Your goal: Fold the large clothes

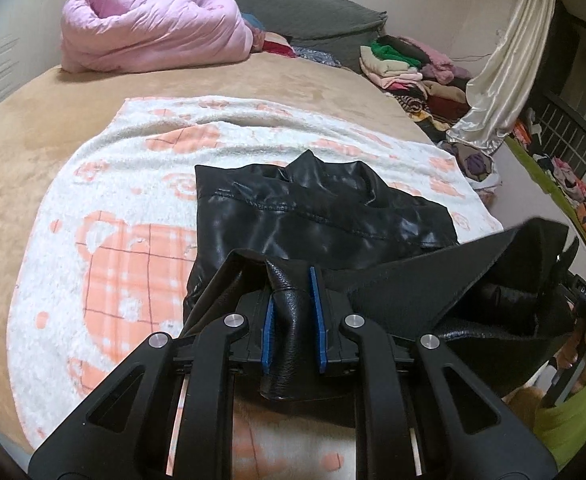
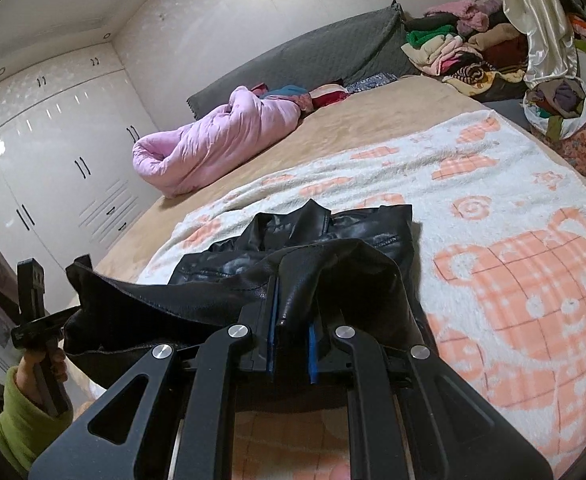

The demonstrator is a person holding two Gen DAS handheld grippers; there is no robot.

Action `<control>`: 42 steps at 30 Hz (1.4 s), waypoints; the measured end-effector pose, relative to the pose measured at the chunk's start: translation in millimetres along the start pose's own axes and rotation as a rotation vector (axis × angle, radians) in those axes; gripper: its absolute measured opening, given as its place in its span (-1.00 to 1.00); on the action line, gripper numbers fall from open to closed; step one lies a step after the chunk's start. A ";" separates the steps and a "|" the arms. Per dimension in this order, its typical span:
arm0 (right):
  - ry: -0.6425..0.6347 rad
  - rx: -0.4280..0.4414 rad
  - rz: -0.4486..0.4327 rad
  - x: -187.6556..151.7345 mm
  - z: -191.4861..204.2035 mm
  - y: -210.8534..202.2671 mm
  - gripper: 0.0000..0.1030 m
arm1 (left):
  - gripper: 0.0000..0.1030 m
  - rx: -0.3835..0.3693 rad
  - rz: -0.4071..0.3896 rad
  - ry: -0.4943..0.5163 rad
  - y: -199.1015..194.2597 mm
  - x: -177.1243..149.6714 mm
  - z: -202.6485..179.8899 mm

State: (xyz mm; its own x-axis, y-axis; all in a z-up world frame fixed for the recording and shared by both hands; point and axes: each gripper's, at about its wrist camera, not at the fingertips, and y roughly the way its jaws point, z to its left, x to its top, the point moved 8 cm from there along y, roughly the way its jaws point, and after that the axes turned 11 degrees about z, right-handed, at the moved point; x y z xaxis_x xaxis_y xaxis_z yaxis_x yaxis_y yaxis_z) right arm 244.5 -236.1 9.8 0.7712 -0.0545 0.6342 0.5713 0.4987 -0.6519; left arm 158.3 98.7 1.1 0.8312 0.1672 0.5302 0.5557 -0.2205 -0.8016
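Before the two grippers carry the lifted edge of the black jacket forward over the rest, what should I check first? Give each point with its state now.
1. Left gripper holds the black leather jacket between its blue pads: ok.
2. Right gripper clamps the jacket edge: ok.
3. Edge between the two grippers taut: not ok, it sags.
4. Jacket's far part lies flat on the white and orange blanket: not ok, the collar stands up, creased.
5. Landing area free of other things: ok; the pink quilt is far back.
6. Sleeves tucked in: cannot tell.
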 end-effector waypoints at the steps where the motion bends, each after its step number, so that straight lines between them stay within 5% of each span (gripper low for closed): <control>1: 0.003 -0.001 -0.002 2.2 -1.6 3.7 -0.80 | -0.83 0.004 0.001 -0.001 2.2 2.6 0.1; 31: 0.088 -0.167 0.121 56.9 -65.9 112.6 -0.77 | -0.77 0.159 0.078 -0.082 90.5 68.7 38.2; 42: 0.103 -0.134 0.148 55.4 -82.9 130.1 -0.64 | -0.68 0.097 0.054 -0.151 103.6 73.9 50.1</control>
State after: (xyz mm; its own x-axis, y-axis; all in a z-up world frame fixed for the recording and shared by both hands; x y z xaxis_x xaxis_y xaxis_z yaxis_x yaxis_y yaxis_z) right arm 384.9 -245.9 -74.3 0.8700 -0.0813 0.4864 0.4770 0.3891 -0.7881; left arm 276.4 136.3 -56.6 0.8436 0.3021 0.4440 0.5001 -0.1408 -0.8544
